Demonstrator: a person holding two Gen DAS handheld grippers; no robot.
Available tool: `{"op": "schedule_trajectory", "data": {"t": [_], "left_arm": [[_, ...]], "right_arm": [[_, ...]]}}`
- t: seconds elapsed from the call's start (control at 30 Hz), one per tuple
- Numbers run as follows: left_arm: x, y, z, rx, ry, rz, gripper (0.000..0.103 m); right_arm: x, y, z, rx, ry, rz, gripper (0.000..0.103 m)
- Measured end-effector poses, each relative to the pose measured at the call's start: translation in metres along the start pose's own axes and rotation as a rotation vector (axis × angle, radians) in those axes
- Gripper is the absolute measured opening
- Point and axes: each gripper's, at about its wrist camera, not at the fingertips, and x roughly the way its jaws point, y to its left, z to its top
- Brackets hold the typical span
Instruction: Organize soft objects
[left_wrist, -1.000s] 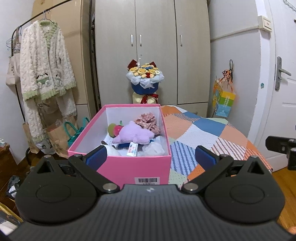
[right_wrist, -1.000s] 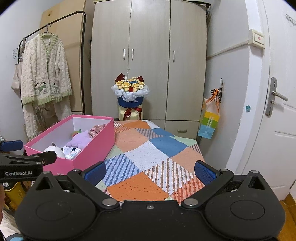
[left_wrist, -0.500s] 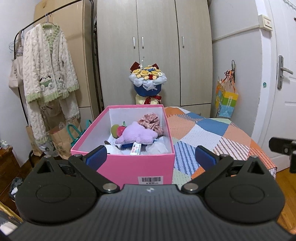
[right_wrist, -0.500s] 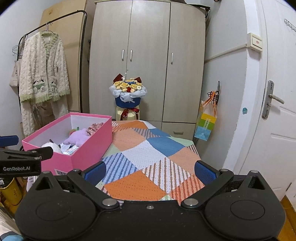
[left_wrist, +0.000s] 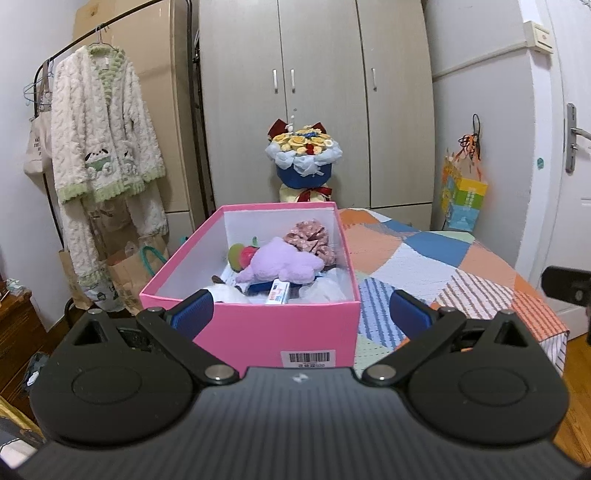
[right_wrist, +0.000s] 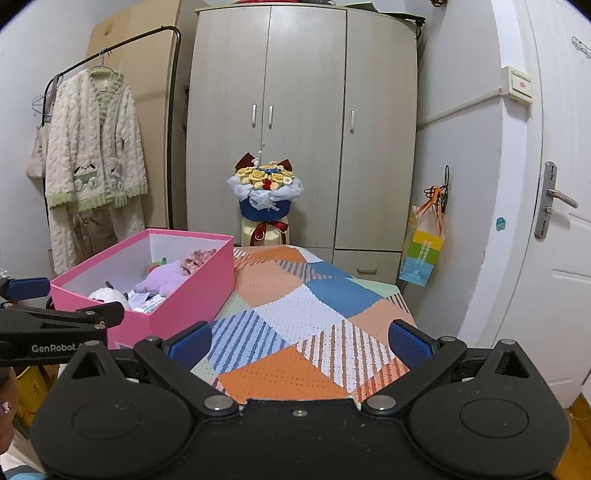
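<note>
Patchwork blanket (right_wrist: 295, 317) spread across the bed, wardrobe (right_wrist: 303, 140) behind, and a pink box (left_wrist: 258, 325) sits at the bed's left edge. Inside it: a purple plush toy (left_wrist: 280, 264), a floral scrunchie (left_wrist: 312, 236) and a white plush (right_wrist: 107, 295). Left claw (left_wrist: 301, 314) hangs just short of the box, jaws wide, empty. Right claw (right_wrist: 299, 338) hovers over the blanket, also spread and holding nothing.
</note>
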Motion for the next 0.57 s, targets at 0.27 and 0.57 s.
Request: {"op": "schedule_trajectory", "data": {"t": [0.27, 0.57], "left_arm": [[0.003, 0.002, 0.001, -0.002, 0.015, -0.001, 0.103], [0.002, 0.002, -0.001, 0.006, 0.002, -0.008, 0.103]], "right_arm": [[0.009, -0.003, -0.002, 0.014, 0.023, -0.014, 0.103], [0.010, -0.003, -0.006, 0.018, 0.031, -0.006, 0.103]]}}
